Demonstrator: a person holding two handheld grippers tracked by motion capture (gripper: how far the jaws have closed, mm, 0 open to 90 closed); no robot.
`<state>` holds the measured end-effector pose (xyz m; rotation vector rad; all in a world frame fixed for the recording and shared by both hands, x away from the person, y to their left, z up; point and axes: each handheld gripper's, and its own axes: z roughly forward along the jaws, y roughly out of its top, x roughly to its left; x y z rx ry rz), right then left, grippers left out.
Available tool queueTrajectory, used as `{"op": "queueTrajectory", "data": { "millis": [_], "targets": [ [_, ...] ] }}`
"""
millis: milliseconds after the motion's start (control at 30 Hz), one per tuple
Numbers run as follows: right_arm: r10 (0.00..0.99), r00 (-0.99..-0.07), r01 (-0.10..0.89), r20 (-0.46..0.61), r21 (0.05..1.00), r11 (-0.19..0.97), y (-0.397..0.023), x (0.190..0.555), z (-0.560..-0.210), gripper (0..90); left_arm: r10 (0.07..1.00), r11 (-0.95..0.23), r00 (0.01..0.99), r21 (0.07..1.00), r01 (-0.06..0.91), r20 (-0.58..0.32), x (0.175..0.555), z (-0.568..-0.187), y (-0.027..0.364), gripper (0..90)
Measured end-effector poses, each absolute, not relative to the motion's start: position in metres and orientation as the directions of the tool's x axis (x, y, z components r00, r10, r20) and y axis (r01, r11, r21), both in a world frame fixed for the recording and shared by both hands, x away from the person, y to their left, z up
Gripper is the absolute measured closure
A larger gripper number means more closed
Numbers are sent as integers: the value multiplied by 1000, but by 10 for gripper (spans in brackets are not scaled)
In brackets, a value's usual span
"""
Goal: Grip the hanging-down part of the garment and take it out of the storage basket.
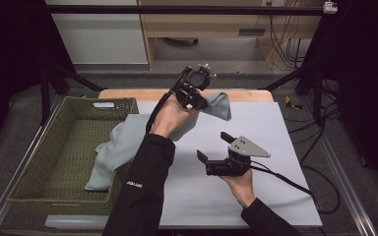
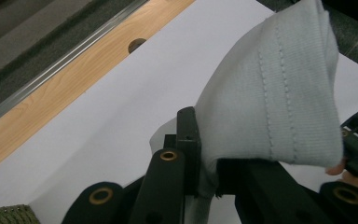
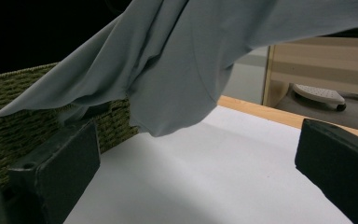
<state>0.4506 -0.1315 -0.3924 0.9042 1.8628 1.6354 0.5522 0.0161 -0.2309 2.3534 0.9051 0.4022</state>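
Grey cloth (image 1: 128, 142) trails from the woven basket (image 1: 39, 162), pinched by the left gripper (image 1: 193, 101) at upper centre; right gripper (image 1: 215, 147), jaws apart, lower right.

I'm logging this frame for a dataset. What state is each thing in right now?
Left tool: shut on the grey cloth, raised over the table's far side.
Right tool: open, holding nothing, low over the white mat.
Grey cloth: one end lifted, the rest draped over the basket's wall and trailing inside.
Green woven basket: upright, at the table's left side.
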Motion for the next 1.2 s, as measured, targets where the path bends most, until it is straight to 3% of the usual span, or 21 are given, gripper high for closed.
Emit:
{"op": "queueTrajectory", "data": {
  "millis": [900, 1200],
  "targets": [
    [743, -666, 177, 65, 982, 73, -63, 498, -415, 17, 690, -594, 721, 619, 513, 64, 552, -227, 21, 825],
    [735, -674, 178, 69, 982, 70, -41, 511, -420, 82, 688, -597, 723, 616, 513, 65, 552, -229, 20, 825]
  ]
}}
